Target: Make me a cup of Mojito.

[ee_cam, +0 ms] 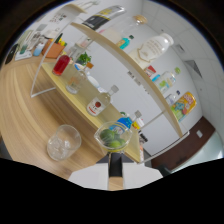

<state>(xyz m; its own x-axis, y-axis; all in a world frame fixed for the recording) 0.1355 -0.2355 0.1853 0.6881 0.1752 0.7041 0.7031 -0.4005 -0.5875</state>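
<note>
Claw (115, 167): seen only as a dark stem at 6 o'clock, running up to the bowl; the fingertips are masked, so whether they are apart, together or clamped cannot be told.
Bowl (114, 136): a small clear bowl of green lime pieces, directly ahead of the claw at 12 o'clock from it, tilted, its rim apparently touching the stem; it is judged to be carried rather than resting on the table, though this is not certain.
Glass (63, 142): a clear tumbler with ice in it, standing upright on the table at about 9 o'clock from the bowl, near but apart from it.
Table (30, 110): pale wood, bearing the glass.
Rack (55, 82): a clear stand beyond the glass, at 11 o'clock from the claw, holding a red bottle (61, 65), a sprig of mint (84, 58) and a clear bottle (98, 104) with a red label.
Shelf (145, 80): a long board at 1 o'clock, lined with assorted bottles.
Key relation: the glass lies to the left of the claw's line, level with the bowl and not ahead of it.
Step judged: limes to be brought over the glass.
Next move needs: a sideways shift toward 9 o'clock until the bowl's rim stands over the glass mouth, then a tip.
Risk: lime pieces dropped onto the table if tipped early.
</note>
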